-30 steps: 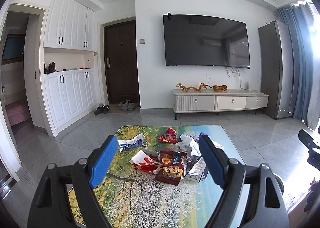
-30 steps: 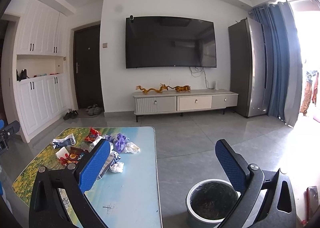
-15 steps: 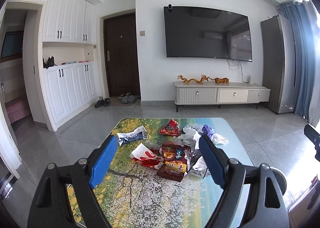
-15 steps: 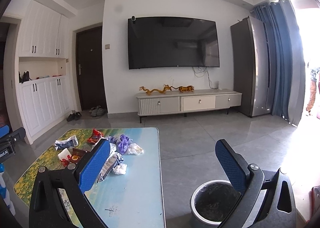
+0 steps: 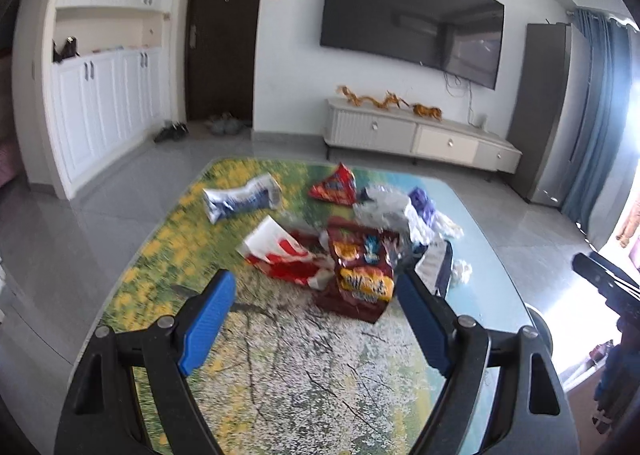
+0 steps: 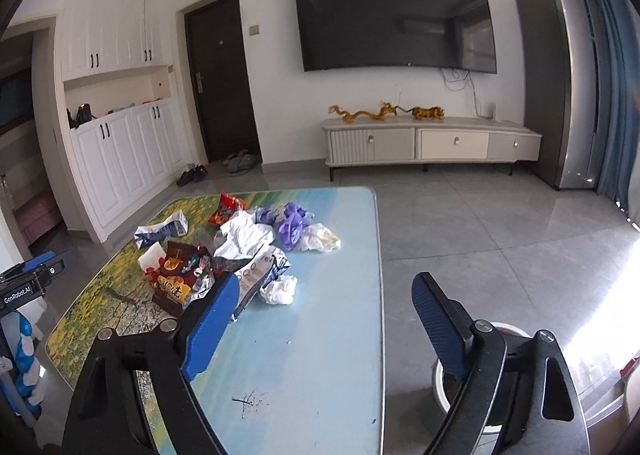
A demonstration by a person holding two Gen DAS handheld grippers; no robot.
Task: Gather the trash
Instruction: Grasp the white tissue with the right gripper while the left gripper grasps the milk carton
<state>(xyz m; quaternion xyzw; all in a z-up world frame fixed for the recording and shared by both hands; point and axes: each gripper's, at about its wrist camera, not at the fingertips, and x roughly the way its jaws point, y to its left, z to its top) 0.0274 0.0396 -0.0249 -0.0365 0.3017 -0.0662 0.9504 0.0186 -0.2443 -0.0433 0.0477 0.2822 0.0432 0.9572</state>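
A heap of trash lies on the coffee table (image 5: 280, 375): a dark red snack bag (image 5: 360, 275), a red and white wrapper (image 5: 280, 251), a silver pouch (image 5: 240, 199), a red chip bag (image 5: 336, 185), crumpled white paper (image 6: 248, 239), a purple bag (image 6: 292, 227) and a white tissue ball (image 6: 280, 289). My left gripper (image 5: 316, 295) is open above the table, just short of the dark red snack bag. My right gripper (image 6: 324, 299) is open and empty over the table's right edge. A round bin (image 6: 472, 387) stands on the floor to the right, partly hidden by my right finger.
The table (image 6: 312, 367) has a landscape print. A TV console (image 6: 432, 143) with gold figurines stands at the far wall under a large TV (image 6: 396, 19). A grey cabinet (image 6: 548, 87), blue curtains, white cupboards (image 6: 120, 159) and shoes by the door surround open tiled floor.
Both grippers have tilted downward and moved closer to the table, so the trash heap looks larger. The left view is blurred by motion. Both stay open.
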